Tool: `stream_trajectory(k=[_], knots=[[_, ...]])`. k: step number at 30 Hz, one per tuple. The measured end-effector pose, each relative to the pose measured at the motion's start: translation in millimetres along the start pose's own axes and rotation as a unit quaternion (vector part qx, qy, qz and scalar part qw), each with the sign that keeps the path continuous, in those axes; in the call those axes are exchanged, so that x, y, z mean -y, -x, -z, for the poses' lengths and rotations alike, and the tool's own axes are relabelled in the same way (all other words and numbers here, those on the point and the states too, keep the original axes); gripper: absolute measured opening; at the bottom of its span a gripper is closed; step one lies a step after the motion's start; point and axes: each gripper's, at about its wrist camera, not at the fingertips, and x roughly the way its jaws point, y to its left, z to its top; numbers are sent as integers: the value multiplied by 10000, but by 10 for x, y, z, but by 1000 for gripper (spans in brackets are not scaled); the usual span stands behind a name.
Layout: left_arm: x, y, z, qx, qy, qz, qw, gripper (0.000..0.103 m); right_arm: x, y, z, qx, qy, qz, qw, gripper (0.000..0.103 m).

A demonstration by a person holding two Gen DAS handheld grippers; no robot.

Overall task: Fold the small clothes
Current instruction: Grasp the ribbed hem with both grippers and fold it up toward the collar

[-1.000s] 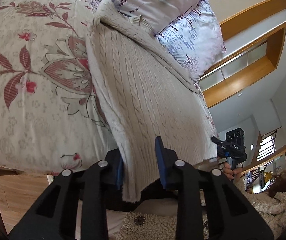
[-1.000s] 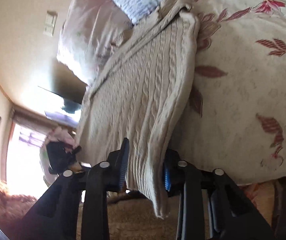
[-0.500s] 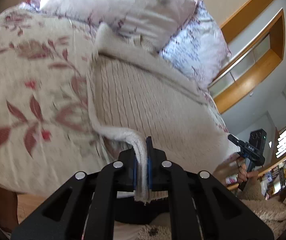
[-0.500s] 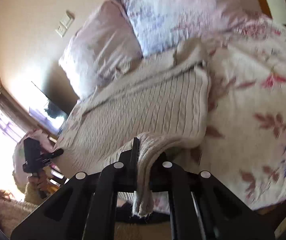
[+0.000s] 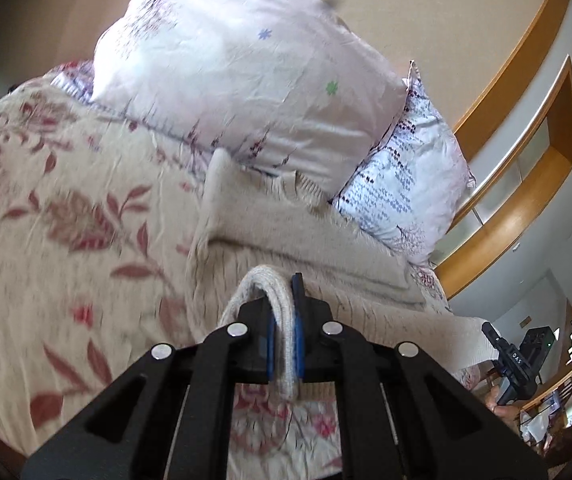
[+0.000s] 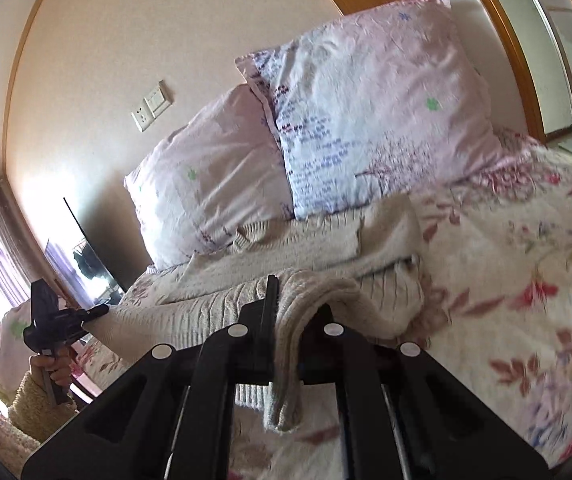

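Note:
A cream cable-knit sweater point(image 5: 286, 236) lies on the floral bedspread, its neck toward the pillows. My left gripper point(image 5: 283, 312) is shut on one bottom corner of the sweater hem and holds it lifted and curled over the body. My right gripper point(image 6: 292, 312) is shut on the other bottom corner of the sweater point(image 6: 306, 240), also lifted over the body. The other gripper shows at the edge of each view, the right one in the left wrist view point(image 5: 514, 364) and the left one in the right wrist view point(image 6: 57, 320).
Two pale pink printed pillows point(image 5: 245, 76) point(image 6: 374, 108) lean on the wall behind the sweater. The floral bedspread point(image 5: 65, 240) spreads to both sides. A wooden window frame point(image 5: 526, 184) and a wall socket point(image 6: 151, 106) are behind.
Both grippers closed on the sweater's bottom corners, then lifted and carried the hem toward the pillows; the lower part now curls over the body.

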Motion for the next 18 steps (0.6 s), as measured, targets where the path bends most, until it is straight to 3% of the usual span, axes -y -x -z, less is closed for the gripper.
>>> stream_trajectory(k=[11,18], knots=[[262,-581,-833,243,-367,-395,9982,7,-78,-611,-641,190,390,581,9974,7],[227,-1136,-1063,270,-521,-672,9960,7,236,-1156,-801,-118,87,1026,9946,7]])
